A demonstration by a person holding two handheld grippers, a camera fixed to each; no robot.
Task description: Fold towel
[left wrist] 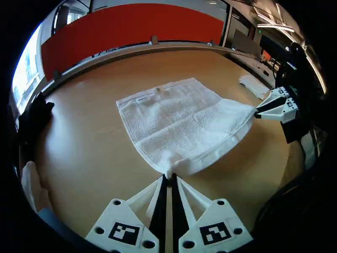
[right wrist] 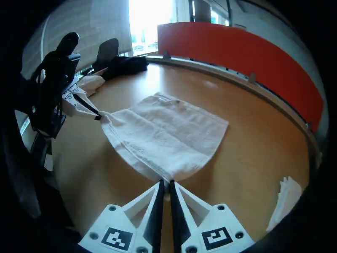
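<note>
Towel [left wrist: 181, 122] spread mid-frame on worktop [left wrist: 84, 143]. Left gripper [left wrist: 169, 177] jaws narrow, pinching 1 corner at bottom centre, left gripper view. Right gripper [right wrist: 165, 182] jaws clamp the neighbouring corner, bottom centre, right gripper view.

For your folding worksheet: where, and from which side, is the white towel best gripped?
At its two near corners, one per gripper, approaching low from the near edge. The towel lies flat with thin hemmed corners; the left gripper and right gripper pinch there.
</note>
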